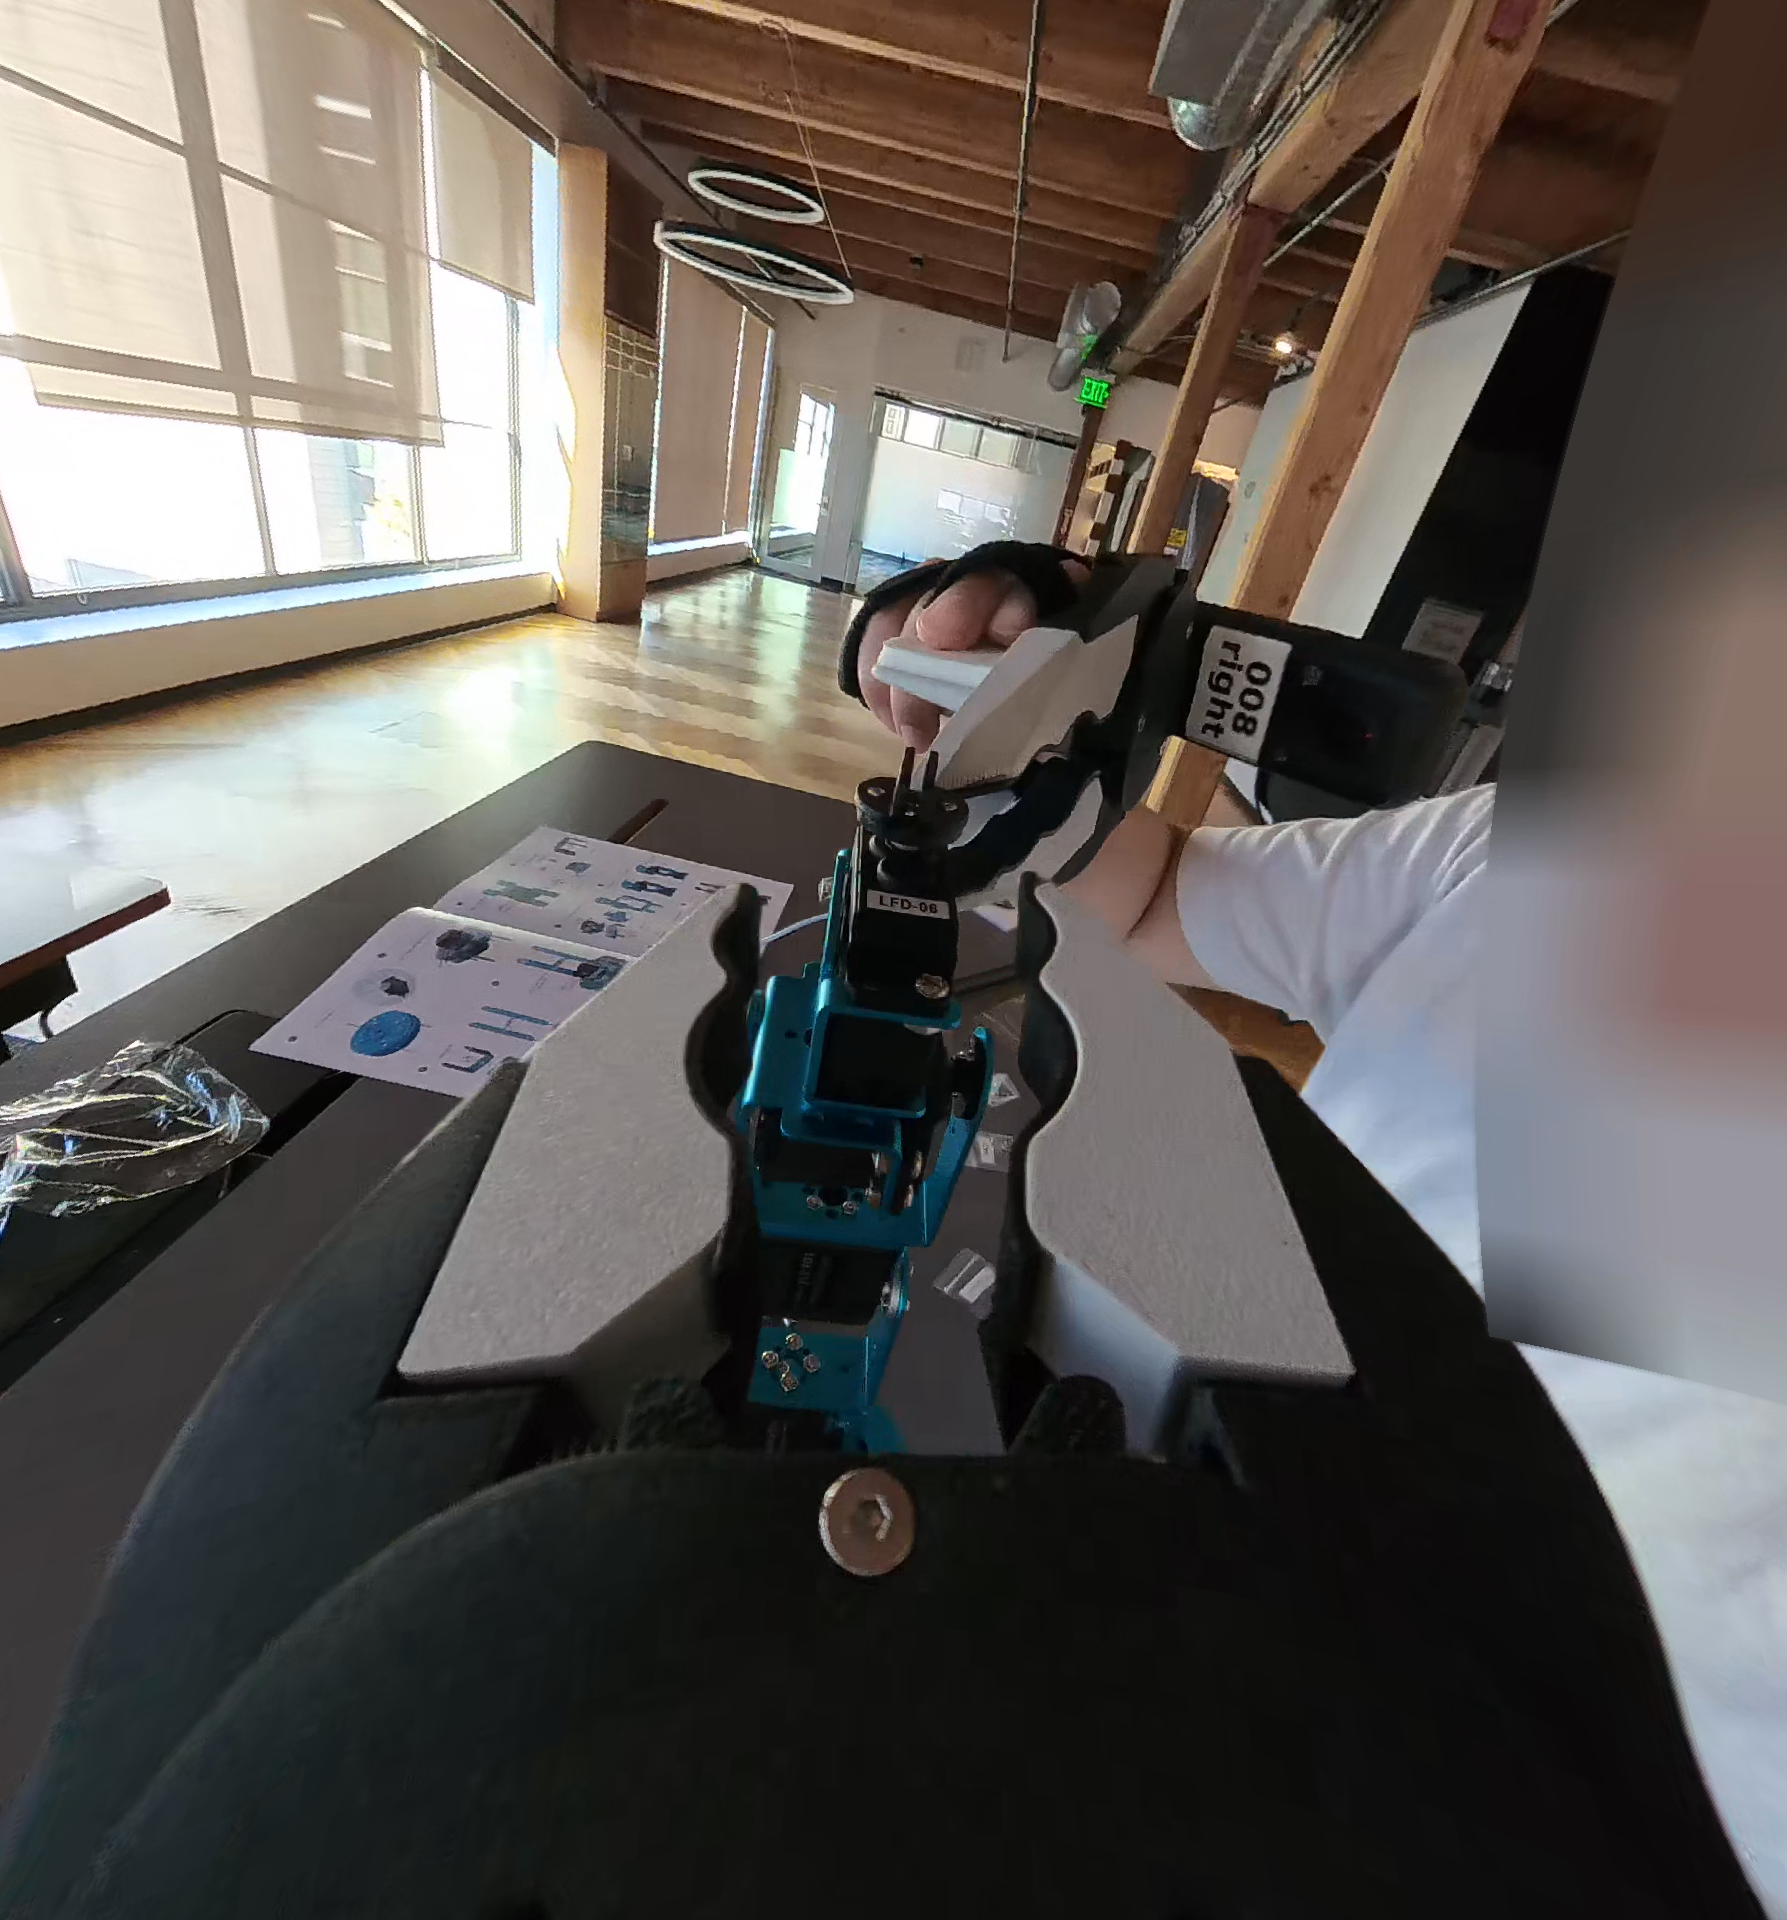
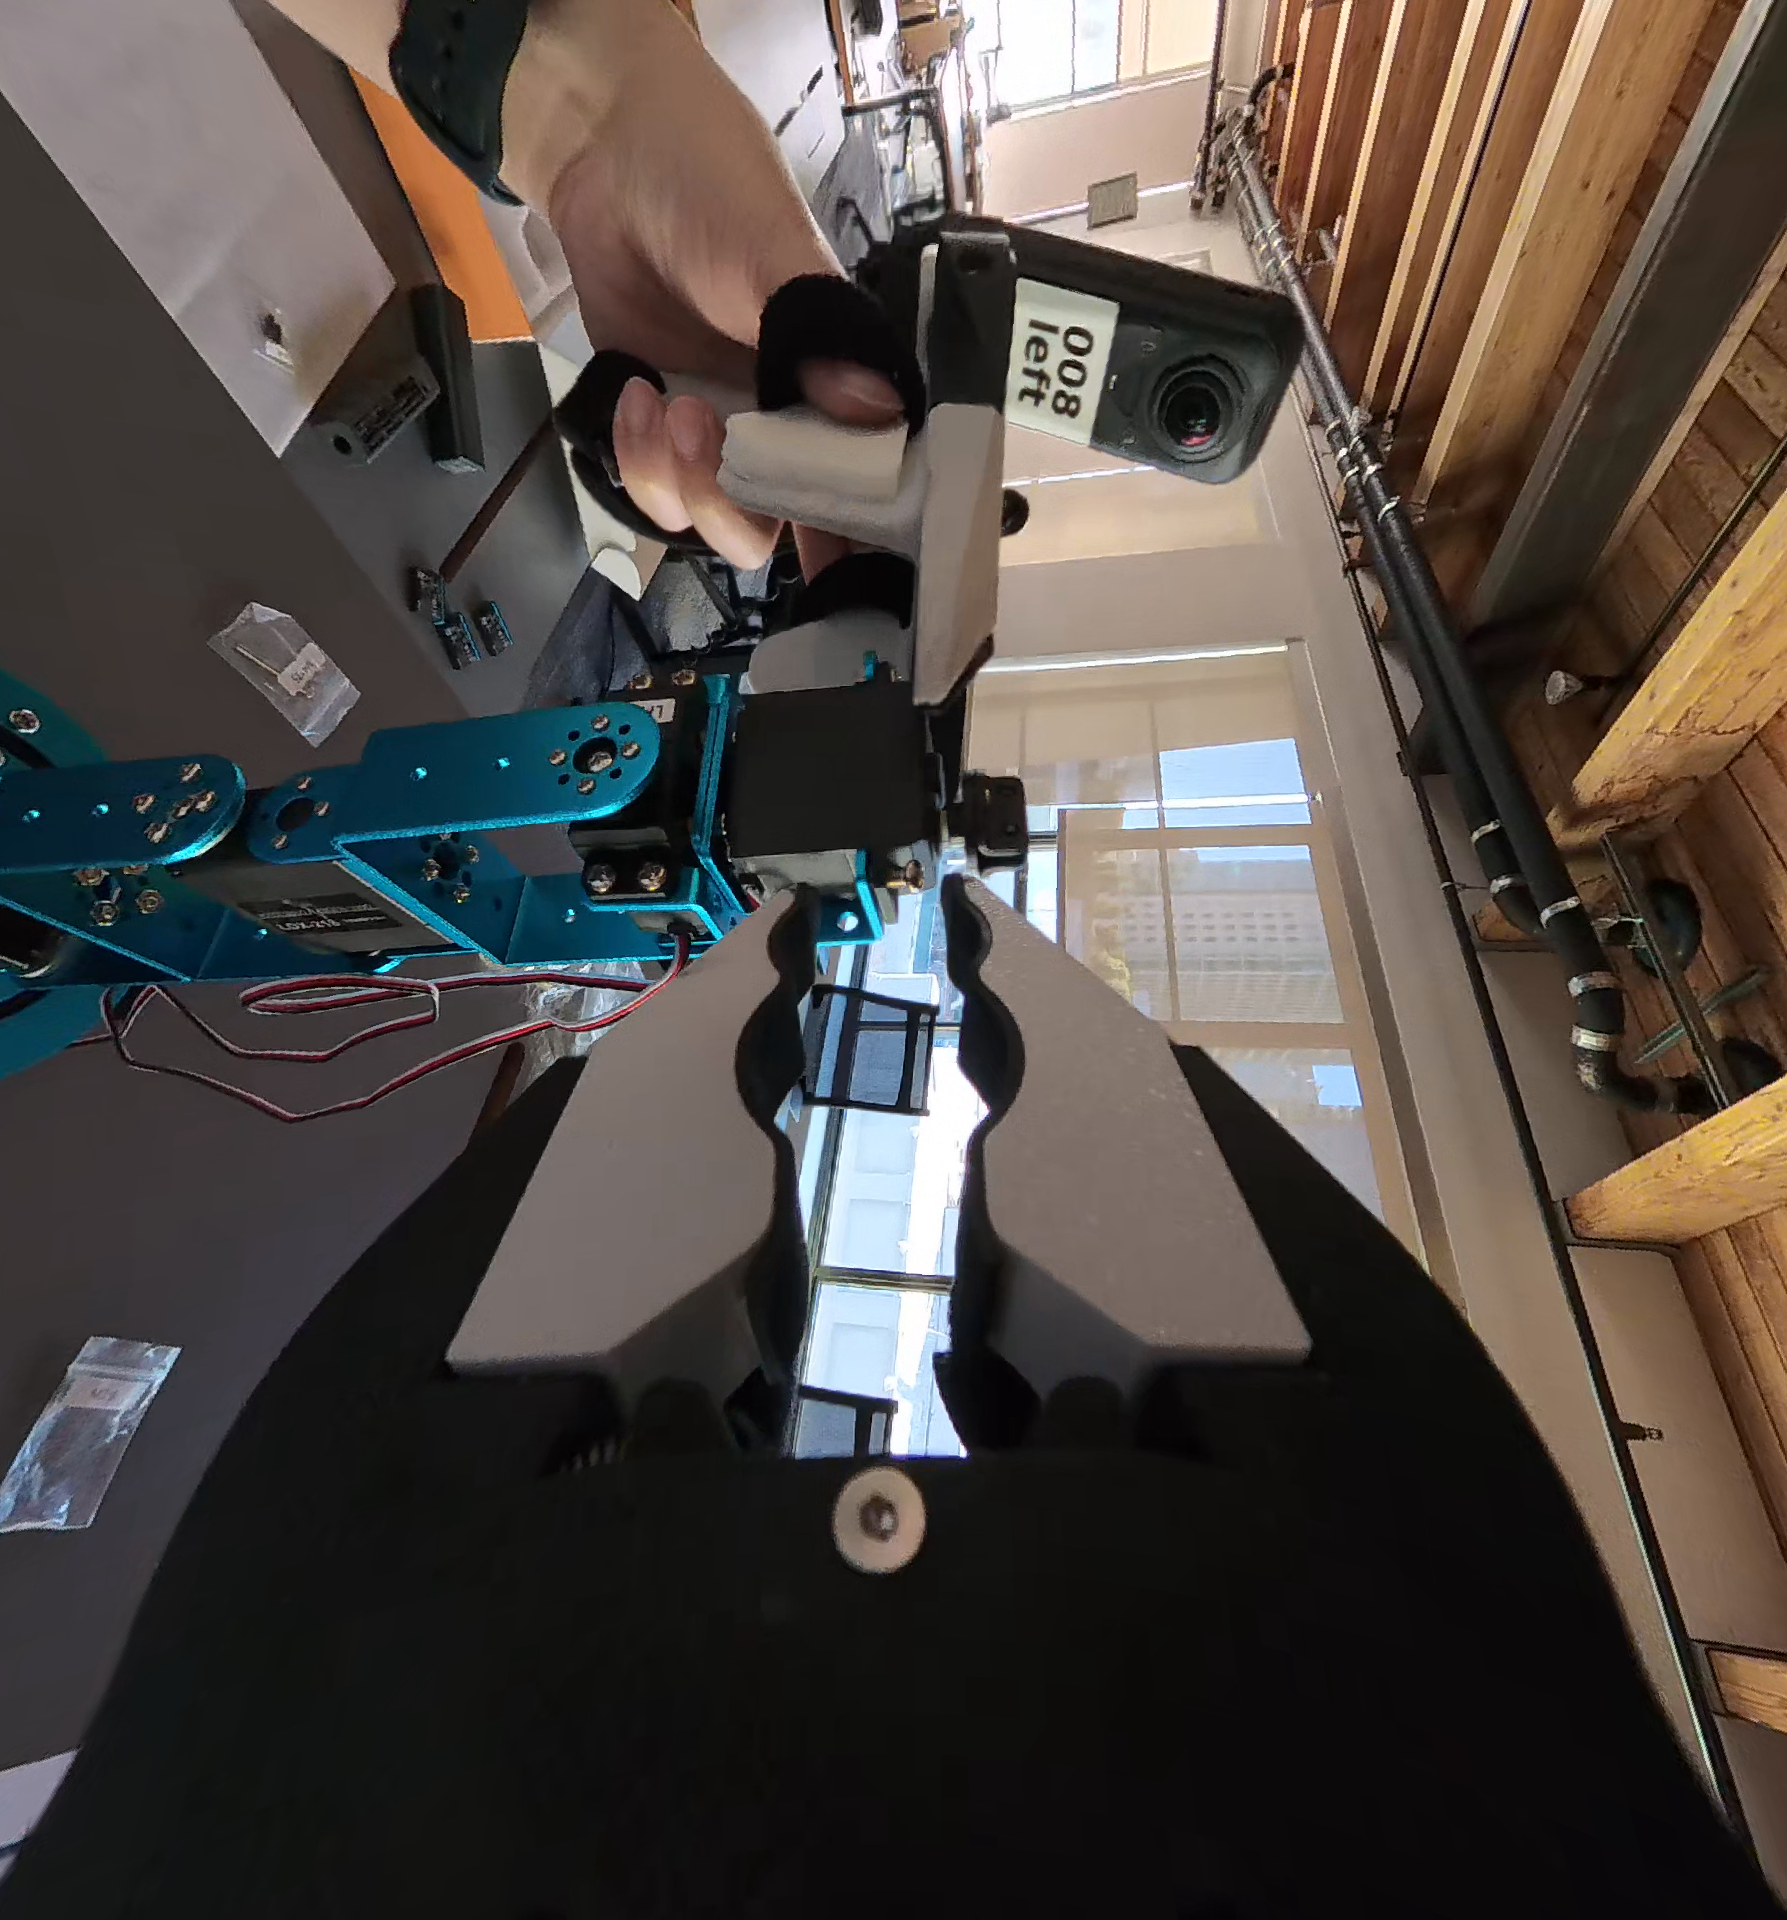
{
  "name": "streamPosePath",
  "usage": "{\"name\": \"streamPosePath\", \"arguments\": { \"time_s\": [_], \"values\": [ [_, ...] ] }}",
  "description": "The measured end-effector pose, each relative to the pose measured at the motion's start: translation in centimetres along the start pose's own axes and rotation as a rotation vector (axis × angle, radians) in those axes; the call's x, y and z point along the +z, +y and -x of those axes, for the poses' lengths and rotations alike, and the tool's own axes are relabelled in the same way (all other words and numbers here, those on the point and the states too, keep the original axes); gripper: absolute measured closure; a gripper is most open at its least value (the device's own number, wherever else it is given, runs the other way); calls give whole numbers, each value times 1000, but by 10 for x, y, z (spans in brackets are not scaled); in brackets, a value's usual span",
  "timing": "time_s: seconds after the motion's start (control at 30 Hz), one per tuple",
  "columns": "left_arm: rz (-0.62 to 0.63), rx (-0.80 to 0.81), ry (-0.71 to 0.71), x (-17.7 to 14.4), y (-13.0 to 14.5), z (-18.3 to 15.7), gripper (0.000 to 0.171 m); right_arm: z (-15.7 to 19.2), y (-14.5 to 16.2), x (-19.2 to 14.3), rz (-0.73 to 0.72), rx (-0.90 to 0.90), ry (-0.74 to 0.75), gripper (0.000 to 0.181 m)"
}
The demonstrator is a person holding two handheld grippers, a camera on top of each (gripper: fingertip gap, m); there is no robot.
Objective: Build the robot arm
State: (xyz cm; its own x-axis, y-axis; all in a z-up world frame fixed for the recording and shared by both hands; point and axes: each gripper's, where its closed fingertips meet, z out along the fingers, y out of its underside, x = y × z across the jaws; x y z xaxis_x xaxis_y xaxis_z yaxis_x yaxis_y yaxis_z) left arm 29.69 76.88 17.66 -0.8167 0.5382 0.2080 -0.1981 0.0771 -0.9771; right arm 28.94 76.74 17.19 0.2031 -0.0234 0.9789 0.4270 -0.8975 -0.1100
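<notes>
A blue metal robot arm with black servos stands on a dark table, rising from a round blue base. My left gripper closes around its upper part, one finger on each side of the top black servo. The right wrist view shows this grip on the servo. My right gripper is narrowly open and empty. Its tips are right beside the black servo horn at the arm's end. In the left wrist view it hovers just above the horn.
An open instruction booklet and crumpled clear plastic lie on the table to the left. Small parts bags, red-white-black servo wires and small blue-black parts lie around the base. A white sleeve is at the right. My left and right fingertips are right by each other. Left tips and right tips are each some 25 centimetres from the round blue base.
</notes>
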Motion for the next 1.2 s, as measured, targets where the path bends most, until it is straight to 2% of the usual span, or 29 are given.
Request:
{"name": "streamPosePath", "arguments": {
  "time_s": [0.07, 0.13, 0.27, 0.6, 0.83, 0.97, 1.2],
  "values": [
    [4, 5, 7, 3, 1, 0, 128, 2, 1, 1, 12, -6, -8, 157],
    [4, 7, 21, 4, 1, -2, 147, 3, 0, 1, 17, -17, -4, 157],
    [6, 4, 20, 5, 2, -2, 147, 1, -4, -2, 12, -53, 37, 157],
    [62, 61, -13, 5, 3, -2, 147, 3, 1, 1, 46, -80, -13, 163],
    [78, 64, -14, 6, 4, -2, 147, 6, 4, 2, 44, -42, -212, 161],
    [83, 67, -15, 6, 4, -2, 147, 7, 2, 2, 36, -43, -277, 163],
    [67, 62, -22, 5, 4, -2, 147, 4, 0, 0, 24, -40, -217, 168]
  ]
}}
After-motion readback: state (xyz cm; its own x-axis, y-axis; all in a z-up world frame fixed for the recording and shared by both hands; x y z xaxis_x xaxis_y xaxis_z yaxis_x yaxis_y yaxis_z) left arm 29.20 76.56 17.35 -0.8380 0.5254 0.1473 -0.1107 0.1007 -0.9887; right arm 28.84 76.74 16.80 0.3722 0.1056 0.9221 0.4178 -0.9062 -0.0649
